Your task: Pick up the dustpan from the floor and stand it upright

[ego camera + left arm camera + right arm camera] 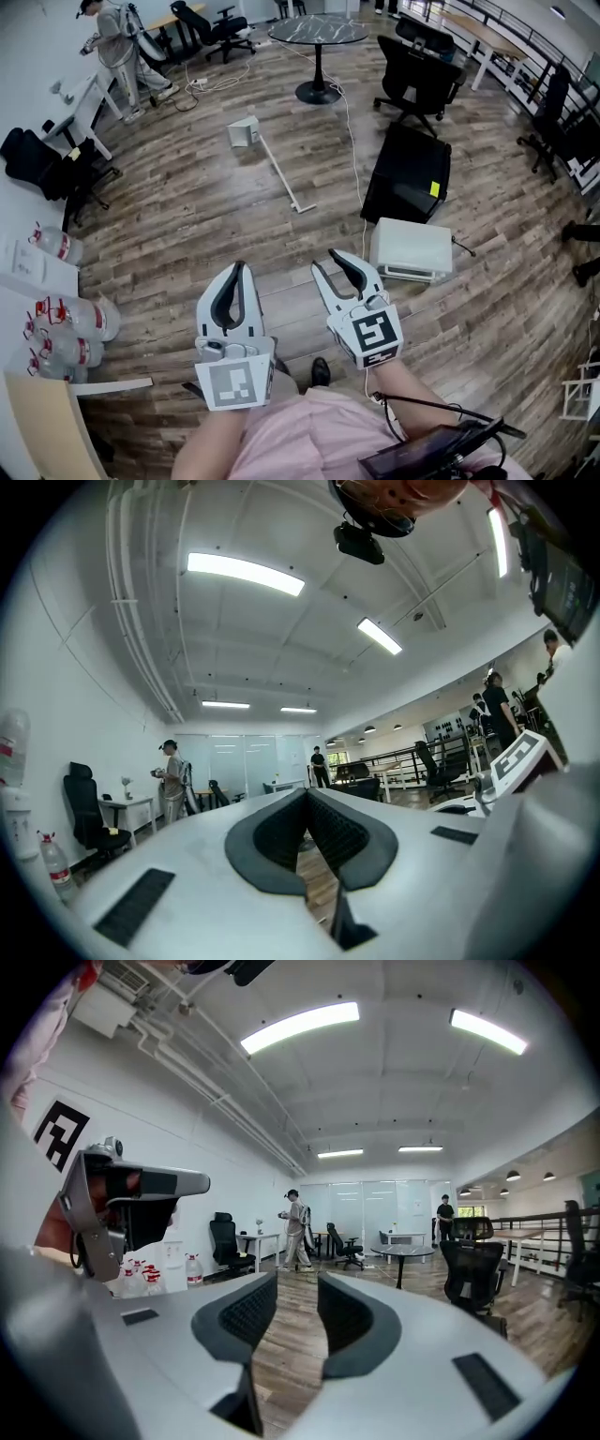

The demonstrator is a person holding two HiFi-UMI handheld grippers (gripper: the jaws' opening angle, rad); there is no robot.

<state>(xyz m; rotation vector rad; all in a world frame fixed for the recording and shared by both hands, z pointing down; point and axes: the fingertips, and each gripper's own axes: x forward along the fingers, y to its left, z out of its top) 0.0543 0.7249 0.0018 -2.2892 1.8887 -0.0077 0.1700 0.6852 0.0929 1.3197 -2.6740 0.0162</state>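
Seen from the head view, a long-handled dustpan (pixel 246 132) lies flat on a wood-plank floor (pixel 187 234), well ahead of both grippers and touching neither. Its long axis runs on a diagonal: the pale pan sits at the far, left end and the thin handle points back toward the person and to the right, ending near a black case (pixel 408 173) that lies on the floor. The dustpan shows in this view alone. The left gripper (pixel 239 269) and right gripper (pixel 326 261) are held low in front of the person, side by side. The left gripper view looks across the room at floor height, and there the left gripper (pixel 307 799) has its dark pads meeting at the tips, clenched on nothing. The right gripper view shows the right gripper (pixel 297 1288) released, with bare floor in the gap between its pads. Both gripper views also show a white ceiling with strip lights (pixel 300 1026). The room is an open office, with a round black table (pixel 319 30), black office chairs (pixel 417 75), a white box (pixel 411 248) beside the case, water bottles (pixel 70 328) at the left wall, and a person (pixel 117 42) standing in the far left corner.
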